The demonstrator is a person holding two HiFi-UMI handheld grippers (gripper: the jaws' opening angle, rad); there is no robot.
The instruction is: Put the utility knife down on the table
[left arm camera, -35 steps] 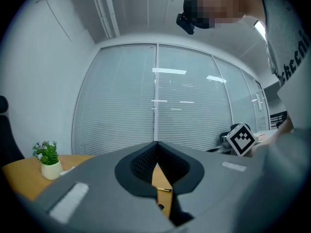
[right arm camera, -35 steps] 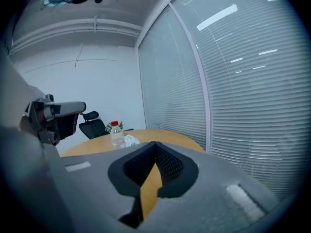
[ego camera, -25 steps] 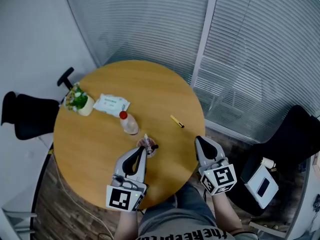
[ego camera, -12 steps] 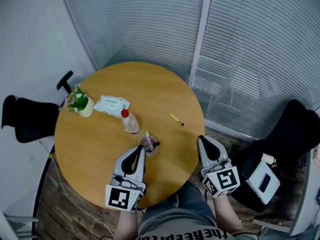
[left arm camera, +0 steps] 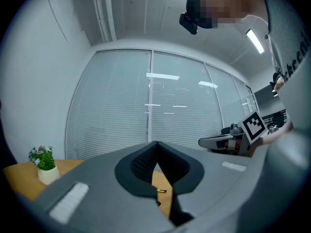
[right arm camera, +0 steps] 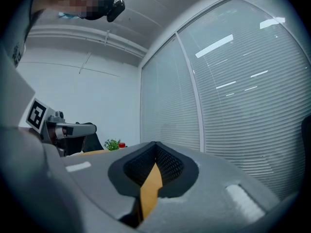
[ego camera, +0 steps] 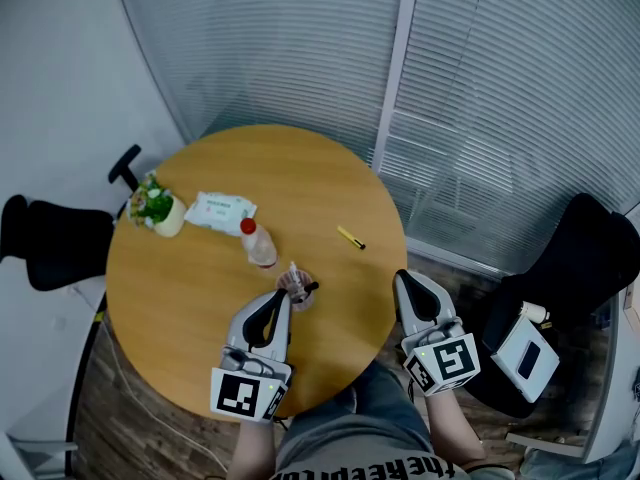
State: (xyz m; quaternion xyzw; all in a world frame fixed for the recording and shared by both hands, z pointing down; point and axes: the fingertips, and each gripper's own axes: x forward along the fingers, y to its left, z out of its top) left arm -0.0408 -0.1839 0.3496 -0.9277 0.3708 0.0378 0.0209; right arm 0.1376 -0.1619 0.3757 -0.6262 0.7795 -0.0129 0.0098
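We see the yellow utility knife (ego camera: 350, 238) lying flat on the round wooden table (ego camera: 200, 298), toward its right edge, untouched. The left gripper (ego camera: 285, 299) hovers over the table's near part, jaws pressed together, empty. The right gripper (ego camera: 402, 278) hangs at the table's near-right rim, jaws likewise closed on nothing. A red-capped bottle (ego camera: 259, 245) stands mid-table
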